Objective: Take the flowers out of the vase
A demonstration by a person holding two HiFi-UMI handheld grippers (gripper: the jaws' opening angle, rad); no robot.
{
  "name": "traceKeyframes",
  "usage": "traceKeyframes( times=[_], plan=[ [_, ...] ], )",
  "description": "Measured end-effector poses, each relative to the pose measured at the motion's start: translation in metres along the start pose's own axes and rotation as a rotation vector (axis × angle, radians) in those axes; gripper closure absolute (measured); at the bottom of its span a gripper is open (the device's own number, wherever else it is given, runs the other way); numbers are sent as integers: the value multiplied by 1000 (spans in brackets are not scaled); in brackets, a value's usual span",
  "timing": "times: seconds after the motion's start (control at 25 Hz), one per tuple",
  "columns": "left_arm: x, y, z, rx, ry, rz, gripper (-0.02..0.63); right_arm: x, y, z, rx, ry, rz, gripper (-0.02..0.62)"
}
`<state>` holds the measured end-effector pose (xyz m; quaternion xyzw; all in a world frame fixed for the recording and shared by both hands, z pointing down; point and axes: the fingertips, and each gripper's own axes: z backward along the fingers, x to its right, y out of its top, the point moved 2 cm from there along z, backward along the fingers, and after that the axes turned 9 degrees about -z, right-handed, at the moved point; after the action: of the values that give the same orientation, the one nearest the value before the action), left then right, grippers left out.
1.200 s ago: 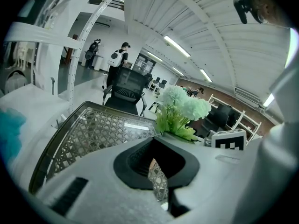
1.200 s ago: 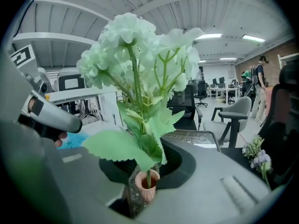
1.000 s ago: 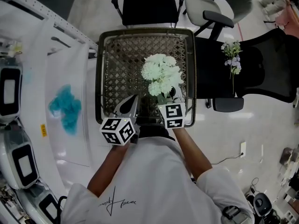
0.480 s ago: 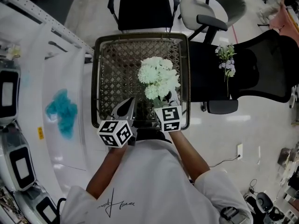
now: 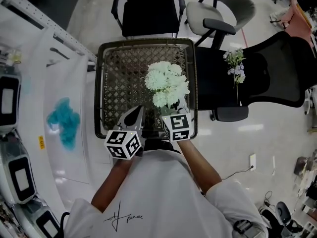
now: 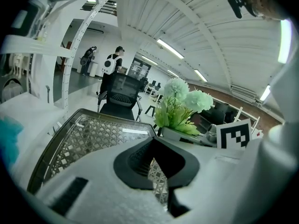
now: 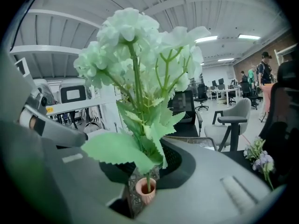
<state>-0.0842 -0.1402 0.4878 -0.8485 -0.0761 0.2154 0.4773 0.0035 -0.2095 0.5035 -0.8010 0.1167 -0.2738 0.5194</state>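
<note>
Above the wicker table (image 5: 114, 83), the right gripper (image 7: 145, 185) with the white flowers (image 5: 167, 82) has come up only a very little. The head camera has turned: the wicker table and the black chair (image 5: 277, 78) beside it now lie further left in the view.

1. The woven table (image 5: 119, 68) has a square lattice top in a dark rim and stands on the pale floor (image 5: 277, 133).
2. White flowers (image 5: 167, 83) rise over the woven table's right half, by its near rim (whether their small pink vase (image 7: 146, 189) touches the weave cannot be told).
3. Just right of the woven table, a black chair (image 5: 262, 78) carries a purple-and-white sprig (image 5: 235, 66).
4. Left of the woven table, a white table (image 5: 64, 83) bears a teal patch (image 5: 63, 122).
</note>
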Motion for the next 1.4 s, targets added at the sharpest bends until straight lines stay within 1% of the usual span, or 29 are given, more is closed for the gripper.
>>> traceKeyframes(
  times=[0.24, 0.56, 0.92, 1.16, 1.4],
  plan=[
    [13, -2, -2, -3, -33, -10, 606, -1, 4, 5, 12, 8, -7, 509],
    [19, 1, -1, 18, -20, 9, 606, 2, 14, 18, 29, 18, -12, 509],
    [36, 0, 1, 25, -54, -9, 606, 1, 19, 36, 46, 11, -1, 509],
    [38, 0, 6, 43, -45, -5, 606, 3, 16, 46, 38, 3, 9, 512],
    [30, 0, 20, 70, -34, 2, 606, -6, 14, 52, 40, -1, 12, 512]
  ],
)
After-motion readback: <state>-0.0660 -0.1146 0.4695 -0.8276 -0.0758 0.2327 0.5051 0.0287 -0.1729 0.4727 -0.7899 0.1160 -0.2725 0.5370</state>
